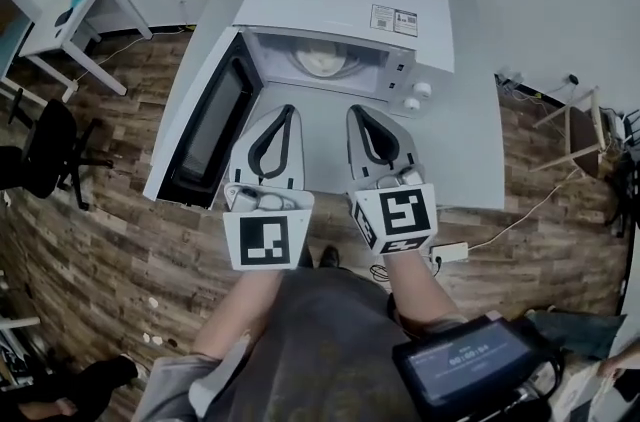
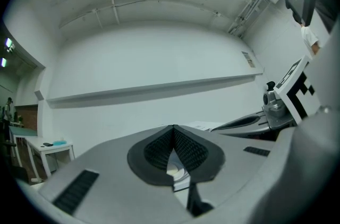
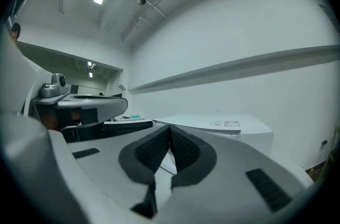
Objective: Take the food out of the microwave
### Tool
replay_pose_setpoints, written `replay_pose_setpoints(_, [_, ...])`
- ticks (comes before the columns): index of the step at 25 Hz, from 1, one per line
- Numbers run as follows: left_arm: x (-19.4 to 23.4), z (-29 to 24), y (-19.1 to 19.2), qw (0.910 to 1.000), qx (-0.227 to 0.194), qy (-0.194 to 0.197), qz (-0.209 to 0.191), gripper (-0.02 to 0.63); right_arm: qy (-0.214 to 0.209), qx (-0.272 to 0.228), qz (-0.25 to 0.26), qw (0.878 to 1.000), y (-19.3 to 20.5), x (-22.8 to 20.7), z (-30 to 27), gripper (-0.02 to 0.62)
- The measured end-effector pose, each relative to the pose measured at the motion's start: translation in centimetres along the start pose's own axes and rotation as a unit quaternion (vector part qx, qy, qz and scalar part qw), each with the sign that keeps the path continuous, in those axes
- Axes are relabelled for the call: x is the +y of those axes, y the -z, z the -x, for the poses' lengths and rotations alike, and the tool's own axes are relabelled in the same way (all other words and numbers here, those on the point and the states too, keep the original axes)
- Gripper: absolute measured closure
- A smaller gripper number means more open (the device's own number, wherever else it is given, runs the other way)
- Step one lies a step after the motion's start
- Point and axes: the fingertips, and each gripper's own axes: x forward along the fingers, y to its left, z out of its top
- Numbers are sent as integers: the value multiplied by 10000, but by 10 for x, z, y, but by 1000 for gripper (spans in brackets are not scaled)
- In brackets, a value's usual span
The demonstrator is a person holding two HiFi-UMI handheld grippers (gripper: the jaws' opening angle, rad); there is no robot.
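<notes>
**A:** Head view first: where's the food (image 1: pixel 322 58)?

**B:** Inside the microwave (image 1: pixel 340 0), which stands at the desk's (image 1: pixel 470 160) far edge. Its door (image 1: pixel 205 125) hangs wide open to the left. The food sits pale and round on a plate (image 1: pixel 301 66) in the middle of the cavity.

**A:** And the grippers?

**B:** The left gripper (image 1: pixel 288 108) and right gripper (image 1: pixel 357 110) hover side by side over the bare middle of the desk, just short of the opening and pointing level at it. Both have their jaws pressed together on nothing (the left gripper view merely shows the plate beyond its pads).

**A:** So reaching in comes next?

**B:** I'd judge so. Spread the jaws before entering and come in level. Take the plate's rim on opposite sides and draw it straight out toward the near edge without tilting. Mind the door on the left.
</notes>
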Motion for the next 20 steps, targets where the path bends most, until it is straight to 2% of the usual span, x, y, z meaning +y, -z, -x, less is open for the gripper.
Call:
replay_pose_setpoints(8, [16,-29,8,9999,-21,-59,82,598,19,-51,57,10000,-1,-15,-28,588])
replay_pose_setpoints(20, [46,-72,37,9995,26,-49,304,598,71,277,107,9995,24,-27,-80,588])
